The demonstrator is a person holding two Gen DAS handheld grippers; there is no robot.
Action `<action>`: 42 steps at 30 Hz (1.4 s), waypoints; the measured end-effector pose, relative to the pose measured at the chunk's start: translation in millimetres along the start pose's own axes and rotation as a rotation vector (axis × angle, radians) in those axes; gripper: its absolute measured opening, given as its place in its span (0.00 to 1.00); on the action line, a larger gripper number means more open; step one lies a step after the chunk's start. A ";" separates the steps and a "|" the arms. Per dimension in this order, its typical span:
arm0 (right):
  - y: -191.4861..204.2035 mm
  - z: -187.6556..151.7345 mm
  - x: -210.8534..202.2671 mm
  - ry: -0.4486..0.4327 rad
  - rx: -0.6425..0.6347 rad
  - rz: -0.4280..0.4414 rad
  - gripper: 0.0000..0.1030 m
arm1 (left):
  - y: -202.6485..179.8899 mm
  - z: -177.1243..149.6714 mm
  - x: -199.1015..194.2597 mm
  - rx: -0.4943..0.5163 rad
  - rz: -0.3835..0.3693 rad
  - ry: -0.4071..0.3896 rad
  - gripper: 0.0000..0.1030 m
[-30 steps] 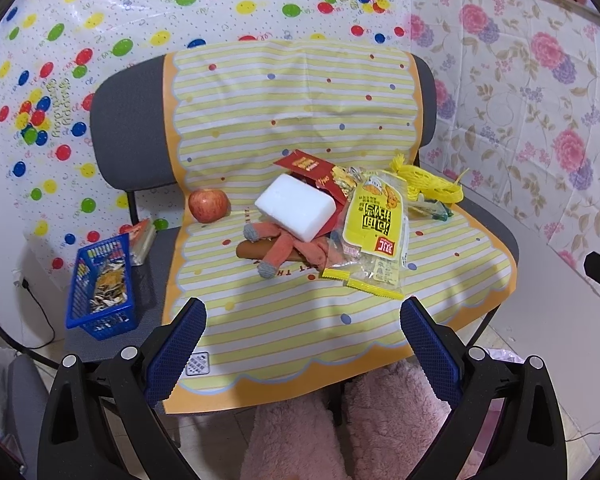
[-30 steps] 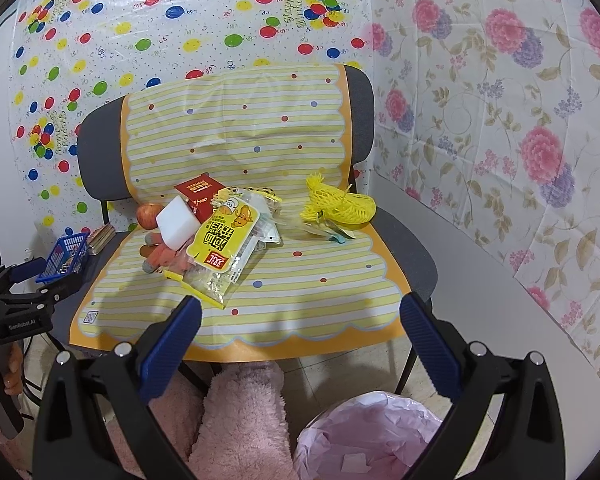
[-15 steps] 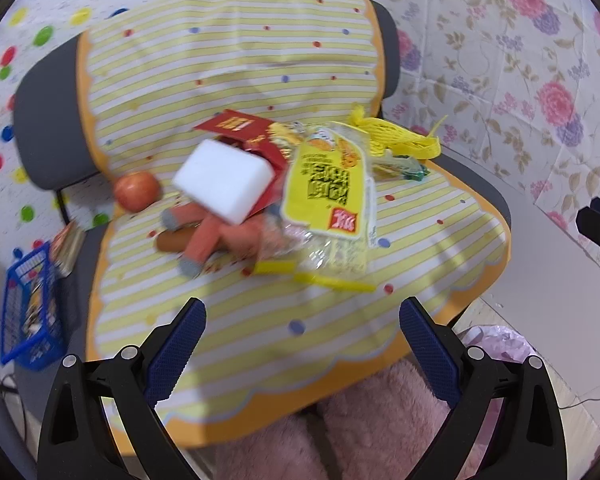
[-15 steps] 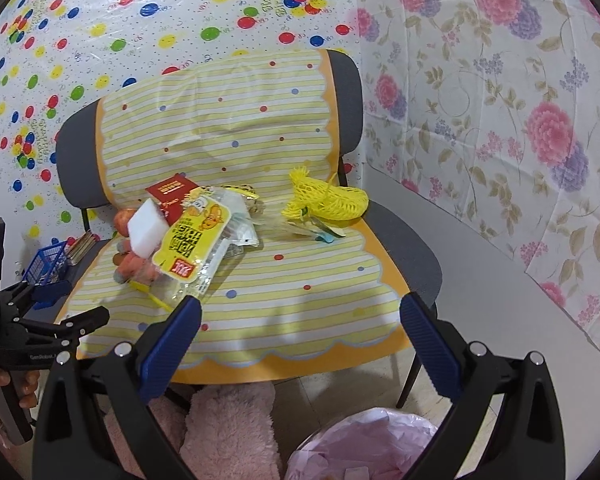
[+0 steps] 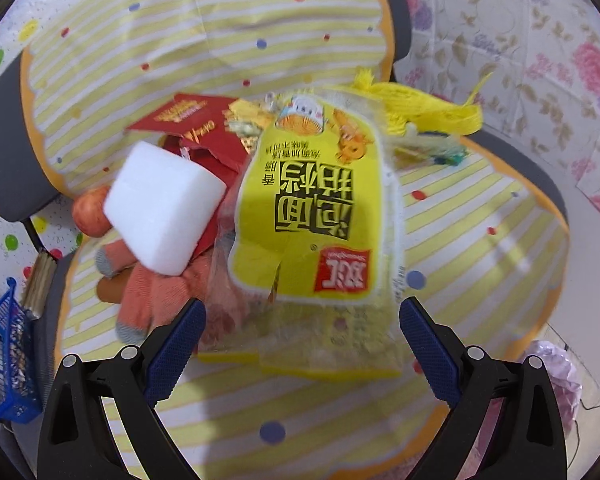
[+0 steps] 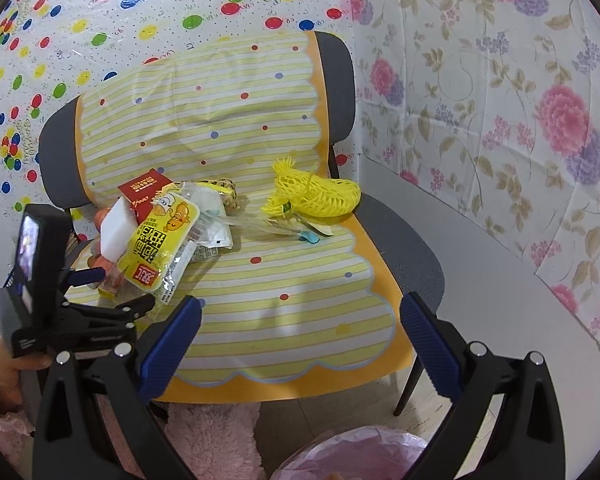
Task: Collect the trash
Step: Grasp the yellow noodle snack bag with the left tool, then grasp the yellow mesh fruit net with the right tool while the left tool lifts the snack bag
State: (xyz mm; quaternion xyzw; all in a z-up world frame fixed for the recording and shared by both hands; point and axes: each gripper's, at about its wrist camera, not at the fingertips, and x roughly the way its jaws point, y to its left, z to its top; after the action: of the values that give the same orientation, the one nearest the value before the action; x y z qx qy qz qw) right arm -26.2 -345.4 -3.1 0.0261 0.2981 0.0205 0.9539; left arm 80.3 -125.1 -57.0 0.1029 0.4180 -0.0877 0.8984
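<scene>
A yellow snack wrapper [image 5: 312,216] lies on a pile on the striped chair cover [image 5: 480,240]. My left gripper [image 5: 300,336] is open, its fingers on either side of the wrapper's near end. The pile also holds a white foam block [image 5: 162,212], a red packet [image 5: 196,124], an orange glove [image 5: 156,296] and an apple [image 5: 90,212]. A yellow mesh net [image 5: 424,108] lies to the right. My right gripper [image 6: 300,336] is open and empty above the seat's front edge. In the right wrist view the wrapper [image 6: 160,244] and net [image 6: 316,194] show on the seat.
A pink-lined trash bag [image 6: 352,456] stands on the floor below the chair front, also seen in the left wrist view [image 5: 556,376]. A blue basket [image 5: 8,360] sits left of the chair. A pink fluffy sleeve [image 6: 212,436] is below. Papered walls stand behind and to the right.
My left gripper has moved forward and down to the yellow wrapper, which now lies between its open fingers. My right gripper has drifted slightly closer to the seat.
</scene>
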 end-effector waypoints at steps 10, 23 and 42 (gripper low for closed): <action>-4.8 -5.4 11.3 0.042 0.018 0.014 0.94 | 3.6 -1.8 15.4 0.005 -0.058 -0.008 0.55; -2.2 -14.3 20.0 0.094 0.015 0.012 0.94 | 21.6 -6.2 -25.3 -0.046 -0.113 -0.093 0.11; -11.9 34.8 66.8 0.014 0.062 0.051 0.63 | 94.2 11.4 -106.0 -0.355 -0.073 -0.336 0.07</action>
State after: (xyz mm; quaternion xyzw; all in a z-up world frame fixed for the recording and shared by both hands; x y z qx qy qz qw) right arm 48.8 -354.9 -13.1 0.0631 0.3045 0.0359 0.9497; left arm 44.2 -29.7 42.2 -0.0877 0.2748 -0.0610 0.9556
